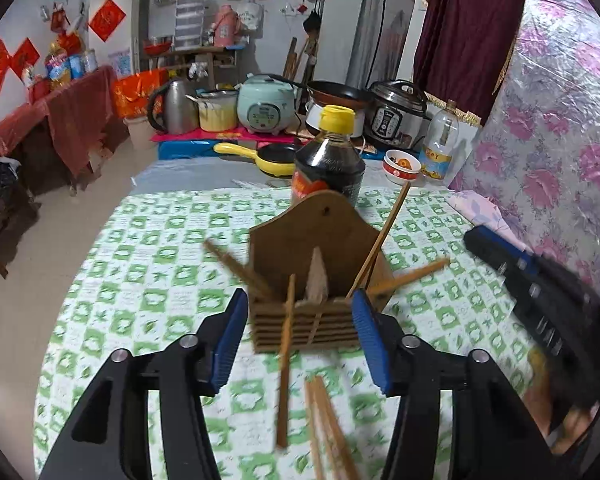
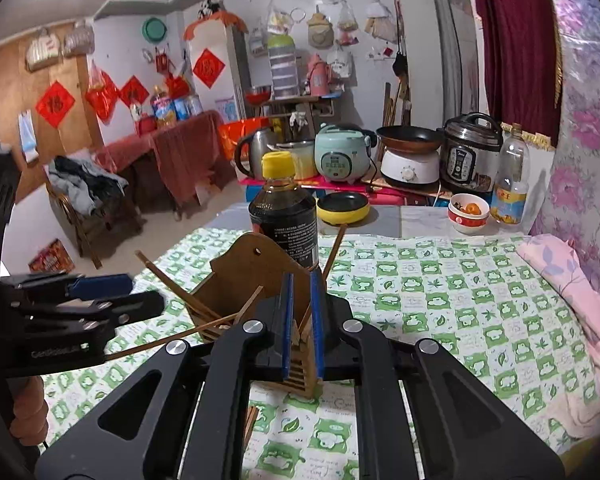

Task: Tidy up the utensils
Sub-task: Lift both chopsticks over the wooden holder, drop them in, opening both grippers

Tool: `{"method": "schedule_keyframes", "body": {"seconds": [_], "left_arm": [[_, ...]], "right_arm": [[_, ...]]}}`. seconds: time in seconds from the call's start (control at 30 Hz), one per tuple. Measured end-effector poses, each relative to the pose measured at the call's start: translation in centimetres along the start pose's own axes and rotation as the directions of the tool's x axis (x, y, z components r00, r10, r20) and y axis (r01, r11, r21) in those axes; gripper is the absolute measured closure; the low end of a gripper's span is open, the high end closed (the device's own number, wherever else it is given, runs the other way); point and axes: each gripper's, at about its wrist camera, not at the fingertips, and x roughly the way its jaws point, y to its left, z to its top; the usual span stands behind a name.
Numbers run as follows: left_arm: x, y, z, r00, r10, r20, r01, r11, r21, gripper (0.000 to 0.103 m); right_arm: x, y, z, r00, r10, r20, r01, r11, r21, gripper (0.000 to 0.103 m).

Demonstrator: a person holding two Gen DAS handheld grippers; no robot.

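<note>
The chopsticks are thin wooden sticks, light, stiff and smooth, so I judge they roll and slip easily; the best hold is across the middle of the shaft, pads square to it, taking 1 or a tight pair at a time. The holder is a small brown wooden box with a tall arched back bearing a hanging hole, a slatted front and a divider splitting it in 2; it looks light enough to tip or slide if a stick is pushed in hard. It stands on the worktop, covered in a green-and-white checked cloth, just in front of a dark bottle with a yellow cap. Several sticks lean out of the holder at loose angles to both sides; 1 stands slanted against its front, and a few more lie flat on the cloth just in front of the holder. The left tongs stand open on either side of the holder's front, pads apart from it, with nothing gripped. The right tongs are nearly closed, and sit over the holder's near corner; whether they pinch a stick I cannot tell.
</note>
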Motion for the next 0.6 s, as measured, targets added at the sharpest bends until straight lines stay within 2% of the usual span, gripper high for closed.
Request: {"method": "schedule_keyframes", "body": {"seconds": [0.13,0.3,0.37,0.5,0.6], "left_arm": [[-2.6,0.8,-3.1,0.999,0.027,0.017,-0.028,0.999,0.037,0.043],[-2.9,1.0,-6.9,0.998,0.047,-0.045,-0.043,0.994,0.101,0.043],[-1.8,0.8,-7.6,0.993,0.099,-0.063,-0.09,0.987,0.13,0.043],[0.7,1.9,-5.5,0.984,0.156,-0.086,-0.148,0.985,0.09,0.043],[1.6,2.2,-1.0,0.978,0.202,-0.054,-0.199,0.978,0.054,0.044]], "right_arm": [[-1.4,-0.8,-1.5,1.0,0.003,0.021,-0.004,1.0,0.022,0.079],[-2.0,-1.8,-3.4,1.0,0.022,0.015,-0.023,0.998,0.065,0.079],[-1.7,-2.1,-3.9,1.0,0.026,0.005,-0.027,0.996,0.08,0.079],[-1.0,-2.8,-4.8,0.999,0.037,-0.018,-0.035,0.994,0.104,0.078],[-0.5,-3.3,-5.3,0.999,0.038,-0.026,-0.034,0.991,0.126,0.078]]}}
